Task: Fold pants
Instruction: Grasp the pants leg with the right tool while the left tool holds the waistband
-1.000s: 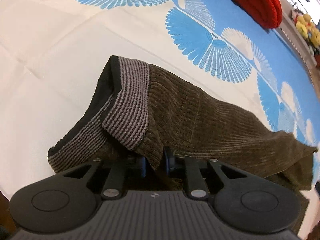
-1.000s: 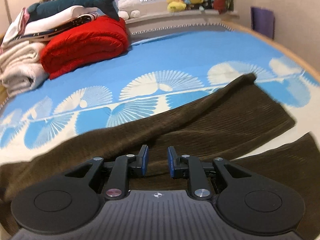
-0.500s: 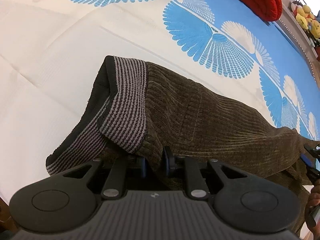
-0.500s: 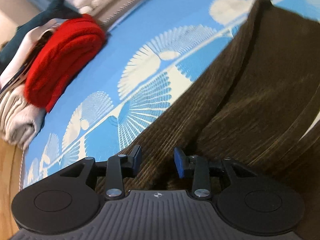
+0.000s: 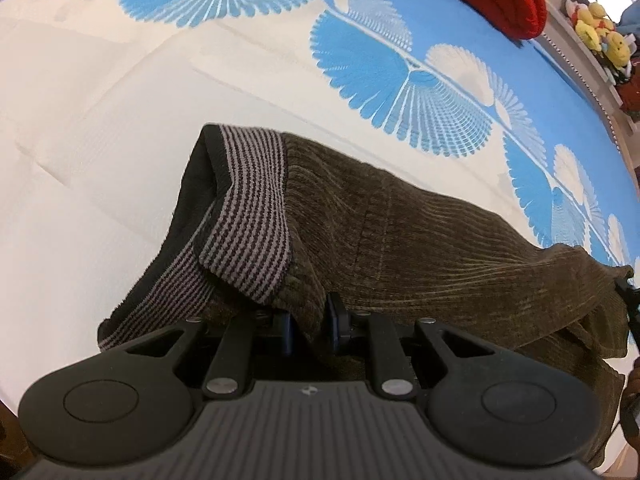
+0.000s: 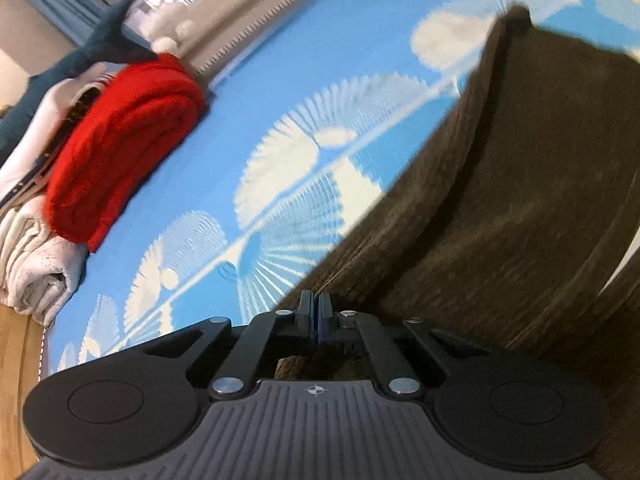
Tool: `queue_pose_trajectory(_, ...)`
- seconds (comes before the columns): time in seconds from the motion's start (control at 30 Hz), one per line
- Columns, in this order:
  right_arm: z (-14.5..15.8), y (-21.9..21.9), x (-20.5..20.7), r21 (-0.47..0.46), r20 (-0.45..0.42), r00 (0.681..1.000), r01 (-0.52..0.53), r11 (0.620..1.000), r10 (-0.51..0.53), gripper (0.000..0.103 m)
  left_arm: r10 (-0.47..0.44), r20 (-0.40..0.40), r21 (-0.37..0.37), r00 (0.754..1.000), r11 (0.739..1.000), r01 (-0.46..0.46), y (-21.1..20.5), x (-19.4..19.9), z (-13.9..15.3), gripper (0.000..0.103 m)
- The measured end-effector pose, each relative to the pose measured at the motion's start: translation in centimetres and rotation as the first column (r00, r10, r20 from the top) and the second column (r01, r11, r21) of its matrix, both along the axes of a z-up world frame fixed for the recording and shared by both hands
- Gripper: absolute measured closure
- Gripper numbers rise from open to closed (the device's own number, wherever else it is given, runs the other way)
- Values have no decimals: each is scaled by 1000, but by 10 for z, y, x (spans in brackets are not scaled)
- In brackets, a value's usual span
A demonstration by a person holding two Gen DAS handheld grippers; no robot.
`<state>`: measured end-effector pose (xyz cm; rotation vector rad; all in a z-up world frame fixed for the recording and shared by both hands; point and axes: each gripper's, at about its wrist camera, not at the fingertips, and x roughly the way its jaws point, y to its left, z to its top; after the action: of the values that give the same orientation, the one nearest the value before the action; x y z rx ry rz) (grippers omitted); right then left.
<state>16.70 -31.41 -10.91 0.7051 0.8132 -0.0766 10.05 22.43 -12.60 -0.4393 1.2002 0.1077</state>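
Observation:
Dark brown corduroy pants with a grey-and-black striped waistband lie on a bed. My left gripper is shut on the pants fabric just below the waistband, which is folded over and raised. In the right wrist view the pants legs stretch away to the upper right. My right gripper has its jaws together on the edge of the pants fabric; the fabric runs under the fingers.
The bed cover is cream and blue with fan patterns. A rolled red blanket and a stack of white bedding lie at the bed's far side. Plush toys sit on a ledge. The bed's wooden edge is at the left.
My right gripper has tilted, dropped to the pants' edge and closed its jaws on the fabric. My left gripper keeps its hold and has shifted slightly.

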Motion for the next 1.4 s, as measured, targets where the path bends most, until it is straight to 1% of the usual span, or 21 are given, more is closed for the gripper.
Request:
queue_pose_trajectory(0.07,13,-2,-8,-6,34,999,-8,1000,8,102,-2,15,9,1000,1000,2,-1,-4,4,84)
queue_pose_trajectory(0.23,20,-14,-31,-7,25,1000,13,1000,-13,103,16,44,23,999,1000,-17,-2,-16,11,87)
queue_pose_trajectory(0.3,25,-19,-39,-15,39,999,25,1000,-24,103,17,62,25,998,1000,-18,-2,-18,17,87)
queue_pose_trajectory(0.4,38,-24,-49,-38,58,998,6,999,-3,103,7,69,27,998,1000,-9,0,-19,23,87)
queue_pose_trajectory(0.47,41,-30,-54,-30,44,999,-23,999,24,103,6,56,23,998,1000,-8,2,-19,22,87)
queue_pose_trajectory(0.53,36,-34,-56,28,14,997,-78,997,78,103,-2,42,21,999,1000,1,2,-20,18,85)
queue_pose_trajectory(0.57,34,-35,-58,29,2,996,-92,995,92,100,-1,34,24,999,1000,0,1,-20,16,85)
queue_pose_trajectory(0.6,32,-35,-59,16,-11,995,-101,995,102,99,5,30,20,1000,1000,-5,2,-21,15,83)
queue_pose_trajectory(0.63,30,-35,-59,5,-28,994,-102,995,102,99,12,30,11,999,1000,-12,2,-21,14,79)
queue_pose_trajectory(0.67,30,-34,-59,10,-42,994,-99,995,100,94,19,30,9,999,1000,-19,3,-21,12,74)
queue_pose_trajectory(0.7,27,-35,-58,19,-53,994,-93,995,94,78,24,27,13,999,1000,-25,3,-21,11,61)
queue_pose_trajectory(0.73,26,-35,-59,29,-59,994,-87,996,89,68,34,19,19,999,999,-35,3,-20,9,52)
queue_pose_trajectory(0.77,24,-34,-58,31,-68,995,-74,997,76,54,41,16,16,999,999,-42,3,-19,8,50)
queue_pose_trajectory(0.87,20,-29,-52,29,-78,996,-44,999,46,54,53,11,-11,999,999,-53,3,-15,3,49)
queue_pose_trajectory(1.0,10,-17,-34,39,-96,994,-39,998,43,54,73,-10,-53,997,996,-74,2,-9,-5,49)
queue_pose_trajectory(1.07,3,-9,-23,29,-115,992,-39,999,42,54,80,-7,-60,997,995,-80,1,-6,-7,49)
queue_pose_trajectory(1.2,-9,-1,-6,45,-147,989,-19,999,25,54,77,17,-21,997,997,-77,-7,1,-7,49)
queue_pose_trajectory(1.27,-14,3,1,56,-159,987,0,998,9,54,57,27,16,998,998,-58,-12,3,-7,49)
queue_pose_trajectory(1.3,-16,4,4,55,-165,986,6,998,3,54,45,27,35,999,998,-46,-14,5,-7,49)
queue_pose_trajectory(1.37,-19,7,9,40,-175,984,15,999,-8,54,34,27,42,999,998,-36,-15,6,-8,49)
queue_pose_trajectory(1.4,-20,8,10,27,-178,984,20,999,-15,57,33,26,45,999,998,-34,-14,6,-8,50)
